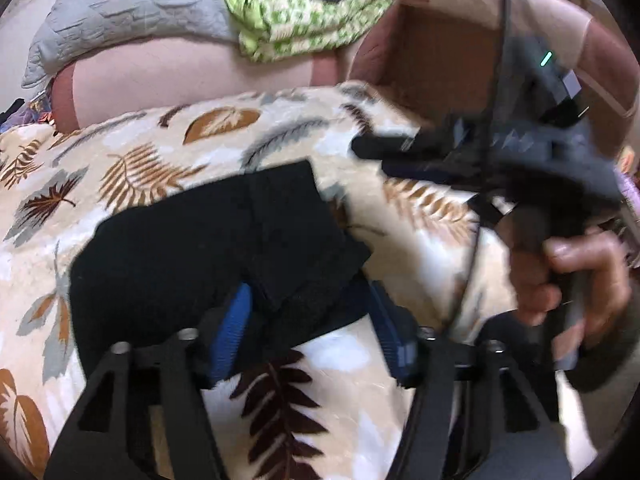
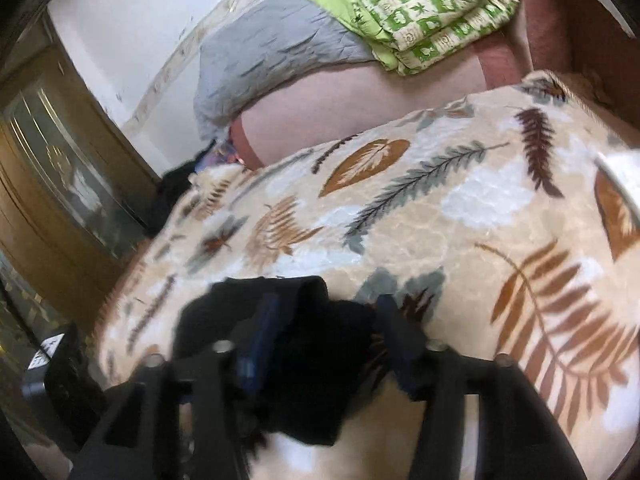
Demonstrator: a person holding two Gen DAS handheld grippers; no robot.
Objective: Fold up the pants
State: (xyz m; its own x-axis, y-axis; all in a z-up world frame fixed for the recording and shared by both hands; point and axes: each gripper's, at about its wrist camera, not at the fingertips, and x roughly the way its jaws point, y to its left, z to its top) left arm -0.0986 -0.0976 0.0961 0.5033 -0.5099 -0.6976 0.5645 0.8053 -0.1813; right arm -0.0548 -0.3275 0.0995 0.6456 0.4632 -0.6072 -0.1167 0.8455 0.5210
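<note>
Folded black pants point(image 1: 208, 248) lie on a leaf-print blanket point(image 1: 160, 160). The left gripper point(image 1: 312, 320) and right gripper point(image 2: 320, 332) each straddle a near edge, jaws released, fabric between the blue pads. A green-patterned quilt point(image 2: 420, 20) sits far behind.

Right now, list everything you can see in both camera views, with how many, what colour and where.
pants: one, black, folded on the blanket, near edge lying between the open jaws of both grippers
blanket: one, cream with brown and grey leaves, spread under the pants
grey quilt: one, grey, behind the blanket, top left
green bedding: one bundle, green and cream print, beside the grey quilt
cabinet: one, brown wood with glass, far left in the right wrist view
left gripper: one, black with blue pads, open
right gripper: one, black with blue pads, open
hand: one, gripping the right gripper's handle
</note>
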